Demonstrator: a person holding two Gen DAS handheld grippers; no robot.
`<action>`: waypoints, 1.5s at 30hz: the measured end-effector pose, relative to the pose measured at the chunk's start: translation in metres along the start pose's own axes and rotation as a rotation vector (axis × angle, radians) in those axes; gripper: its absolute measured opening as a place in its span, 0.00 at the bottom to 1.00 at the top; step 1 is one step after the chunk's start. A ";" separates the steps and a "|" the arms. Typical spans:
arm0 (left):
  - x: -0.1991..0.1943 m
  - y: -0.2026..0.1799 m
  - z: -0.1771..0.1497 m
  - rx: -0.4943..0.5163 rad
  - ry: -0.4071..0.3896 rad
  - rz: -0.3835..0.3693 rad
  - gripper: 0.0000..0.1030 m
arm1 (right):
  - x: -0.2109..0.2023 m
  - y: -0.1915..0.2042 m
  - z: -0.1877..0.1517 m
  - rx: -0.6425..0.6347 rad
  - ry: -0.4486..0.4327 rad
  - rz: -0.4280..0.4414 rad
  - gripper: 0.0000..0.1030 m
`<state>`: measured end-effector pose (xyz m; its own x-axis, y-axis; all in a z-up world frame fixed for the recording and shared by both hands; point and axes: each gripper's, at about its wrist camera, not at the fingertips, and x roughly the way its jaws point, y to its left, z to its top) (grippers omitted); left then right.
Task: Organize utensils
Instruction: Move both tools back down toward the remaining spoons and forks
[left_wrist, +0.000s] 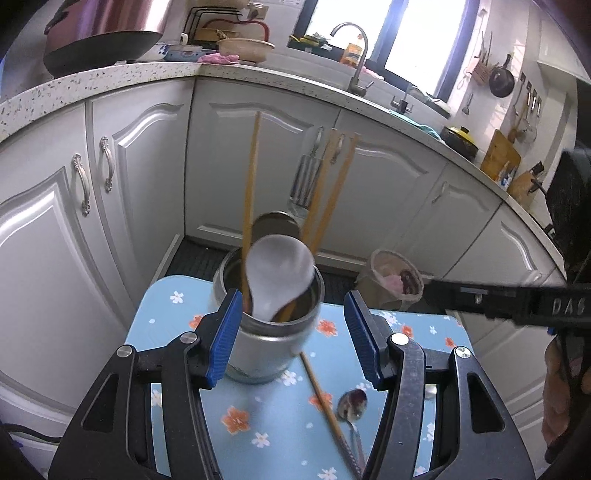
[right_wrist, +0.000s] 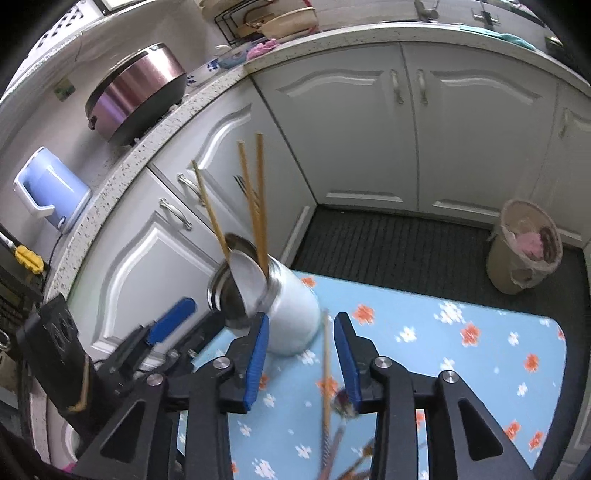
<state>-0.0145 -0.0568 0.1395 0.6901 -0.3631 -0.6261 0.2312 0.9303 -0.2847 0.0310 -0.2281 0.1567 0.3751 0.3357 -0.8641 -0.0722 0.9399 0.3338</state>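
Left gripper (left_wrist: 291, 334) jaws apart, nothing clamped; its left pad sits just beside the metal holder (left_wrist: 271, 332), the right pad well clear of it. Right gripper (right_wrist: 301, 349) jaws also apart, w/ a loose chopstick (right_wrist: 326, 369) lying on the table btwn the pads in view, not pinched.

Holder stands upright on the blue flowered table (left_wrist: 258, 424), near its far edge. Inside: a white spoon (left_wrist: 279, 275) bowl-up, several chopsticks (left_wrist: 251, 177) leaning out, a metal lid-like disc behind the spoon.

On the table nr the holder: the loose chopstick and a metal spoon (left_wrist: 352, 406) side by side, blurred in right wrist view.

Beyond: white cabinets, speckled counter, waste bin (right_wrist: 524, 247) on the dark floor mat.
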 end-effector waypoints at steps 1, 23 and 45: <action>-0.001 -0.002 -0.001 0.001 0.004 -0.006 0.55 | -0.003 -0.005 -0.005 0.005 0.004 -0.008 0.37; 0.042 -0.056 -0.079 0.034 0.397 -0.086 0.55 | 0.004 -0.133 -0.140 0.215 0.145 -0.137 0.38; 0.116 -0.072 -0.080 0.231 0.563 -0.160 0.62 | 0.044 -0.194 -0.112 0.152 0.081 0.014 0.38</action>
<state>-0.0063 -0.1696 0.0294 0.1819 -0.4119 -0.8929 0.4874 0.8264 -0.2820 -0.0420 -0.3885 0.0123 0.2992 0.3579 -0.8845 0.0657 0.9170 0.3933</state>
